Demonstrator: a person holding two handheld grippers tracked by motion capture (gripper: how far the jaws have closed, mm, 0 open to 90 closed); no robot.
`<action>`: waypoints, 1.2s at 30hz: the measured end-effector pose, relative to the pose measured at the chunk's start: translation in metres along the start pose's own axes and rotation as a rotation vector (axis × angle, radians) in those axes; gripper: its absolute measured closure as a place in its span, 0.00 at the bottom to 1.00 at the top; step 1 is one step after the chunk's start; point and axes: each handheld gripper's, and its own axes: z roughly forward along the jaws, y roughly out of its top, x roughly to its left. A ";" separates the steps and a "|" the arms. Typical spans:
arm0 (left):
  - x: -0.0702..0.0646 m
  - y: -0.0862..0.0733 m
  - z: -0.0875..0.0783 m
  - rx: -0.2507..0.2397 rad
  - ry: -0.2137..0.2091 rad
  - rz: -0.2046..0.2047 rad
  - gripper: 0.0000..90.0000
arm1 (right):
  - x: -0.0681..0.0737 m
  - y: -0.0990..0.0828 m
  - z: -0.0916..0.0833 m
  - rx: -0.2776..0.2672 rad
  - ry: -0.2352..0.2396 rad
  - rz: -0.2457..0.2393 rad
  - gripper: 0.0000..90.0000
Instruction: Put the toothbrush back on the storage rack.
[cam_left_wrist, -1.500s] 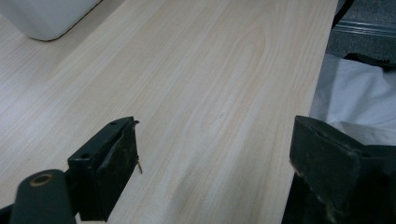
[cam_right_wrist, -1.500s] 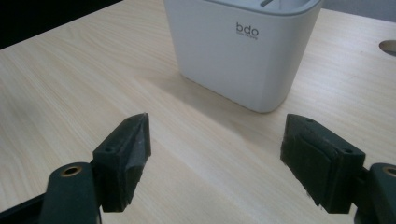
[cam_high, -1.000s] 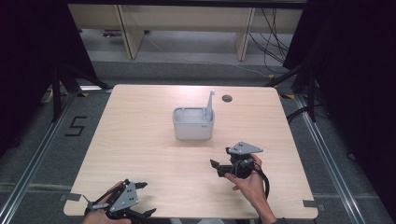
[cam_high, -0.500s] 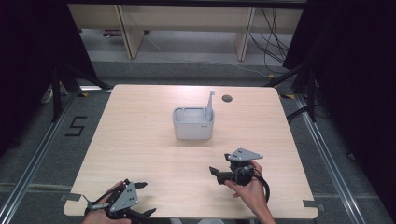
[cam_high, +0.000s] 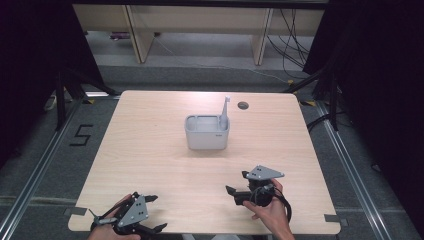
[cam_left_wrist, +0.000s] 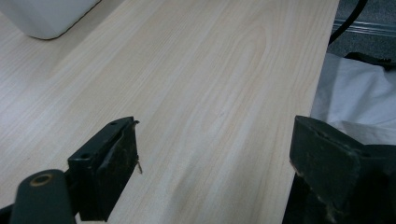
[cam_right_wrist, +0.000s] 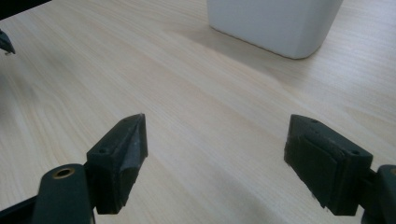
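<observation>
The high view looks down and forward over the whole table (cam_high: 150, 150). Both gripper views sit low, close to its wood, sharing the white container (cam_high: 207, 133) (cam_left_wrist: 46, 16) (cam_right_wrist: 273, 23).

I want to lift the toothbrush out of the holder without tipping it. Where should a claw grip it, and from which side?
Grip the toothbrush on its bare upper shaft, above the holder's rim, coming from above. It stands nearly upright in the right compartment, so only that part is free. The right claw is probably nearer.
</observation>
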 end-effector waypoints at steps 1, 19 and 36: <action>0.000 0.000 0.000 0.000 0.000 0.000 0.16 | 0.000 0.000 0.000 0.000 0.000 0.000 0.24; -0.001 0.000 0.000 -0.003 0.001 -0.001 0.16 | 0.002 -0.016 -0.012 0.021 0.011 0.043 0.21; -0.001 -0.001 0.001 -0.002 0.010 -0.002 0.16 | 0.002 -0.031 -0.023 0.068 -0.014 0.043 0.18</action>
